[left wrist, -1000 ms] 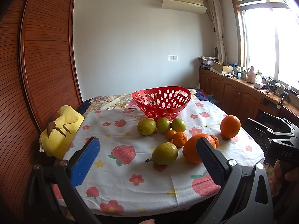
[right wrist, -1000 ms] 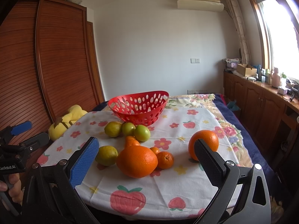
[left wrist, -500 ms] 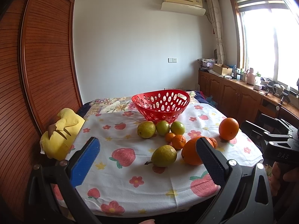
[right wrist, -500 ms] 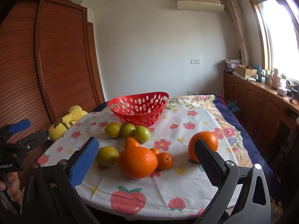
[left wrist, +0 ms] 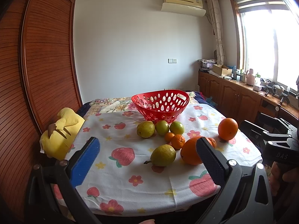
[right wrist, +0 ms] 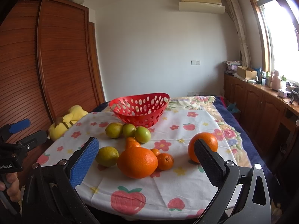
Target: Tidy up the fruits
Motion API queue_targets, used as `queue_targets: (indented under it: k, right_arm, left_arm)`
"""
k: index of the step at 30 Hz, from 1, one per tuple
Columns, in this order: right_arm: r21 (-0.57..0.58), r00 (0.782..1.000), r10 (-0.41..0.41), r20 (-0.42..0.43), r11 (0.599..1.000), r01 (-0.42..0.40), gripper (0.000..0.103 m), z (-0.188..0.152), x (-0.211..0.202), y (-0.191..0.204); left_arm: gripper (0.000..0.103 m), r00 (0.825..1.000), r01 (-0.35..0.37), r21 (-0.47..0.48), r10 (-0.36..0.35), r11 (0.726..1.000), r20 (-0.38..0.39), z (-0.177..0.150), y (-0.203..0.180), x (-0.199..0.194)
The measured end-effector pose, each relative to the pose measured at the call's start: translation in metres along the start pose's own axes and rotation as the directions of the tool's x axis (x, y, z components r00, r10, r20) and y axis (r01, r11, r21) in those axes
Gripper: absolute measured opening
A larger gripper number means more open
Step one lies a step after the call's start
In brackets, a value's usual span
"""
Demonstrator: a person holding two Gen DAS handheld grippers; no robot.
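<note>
Since both grippers hang off the near table edge w/ nothing between the pads, this reads as pre-grasp, step 1, no fruit moved yet. Left gripper [left wrist: 147,156] spread wide, empty; right gripper [right wrist: 146,156] same, released, empty.

Near to far on the tablecloth [right wrist: 186,183]: big orange [right wrist: 138,162] closest to the right gripper, roughly centred between its fingers in that view. Yellow-green pear [left wrist: 163,155] just left of it, stem pointing at the near edge. Small mandarins [right wrist: 165,161] clustered beside/behind the big orange, some touching. Second orange [right wrist: 204,145] sits apart on the right. Further back, three green fruits [right wrist: 129,130] in a row, just in front of the basket.

Red basket [left wrist: 160,107] at the far end, perforated, upright. Looks empty through the holes and over the rim; floor not fully visible, so not 100% sure.

Next move, imo: right gripper goes fwd + down onto the big orange, closes across its widest part, lifts over the green row into the basket. Risk: round fruit rolls, and nudging the mandarins scatters them toward the edge.
</note>
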State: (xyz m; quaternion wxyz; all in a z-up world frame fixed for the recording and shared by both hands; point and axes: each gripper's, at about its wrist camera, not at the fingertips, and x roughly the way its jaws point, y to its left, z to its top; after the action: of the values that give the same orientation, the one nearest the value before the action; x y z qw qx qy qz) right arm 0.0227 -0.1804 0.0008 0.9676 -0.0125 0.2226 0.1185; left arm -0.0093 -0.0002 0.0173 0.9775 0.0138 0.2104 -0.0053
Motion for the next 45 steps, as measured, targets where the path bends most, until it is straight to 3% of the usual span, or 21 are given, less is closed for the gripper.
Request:
queue_targets:
  k: [29, 45]
  right_arm:
    - [-0.007, 1.0, 0.003, -0.003, 1.0, -0.003, 0.103, 0.003, -0.003, 0.006]
    - [-0.044, 0.996, 0.048, -0.071, 0.998, -0.051, 0.103, -0.015, 0.03, -0.003]
  left_arm:
    - [0.103, 1.0, 0.005, -0.01, -0.005, 1.0, -0.012, -0.01, 0.0, 0.001]
    - [0.103, 0.995, 0.042, -0.029, -0.045, 0.999, -0.094, -0.032, 0.005, 0.043]
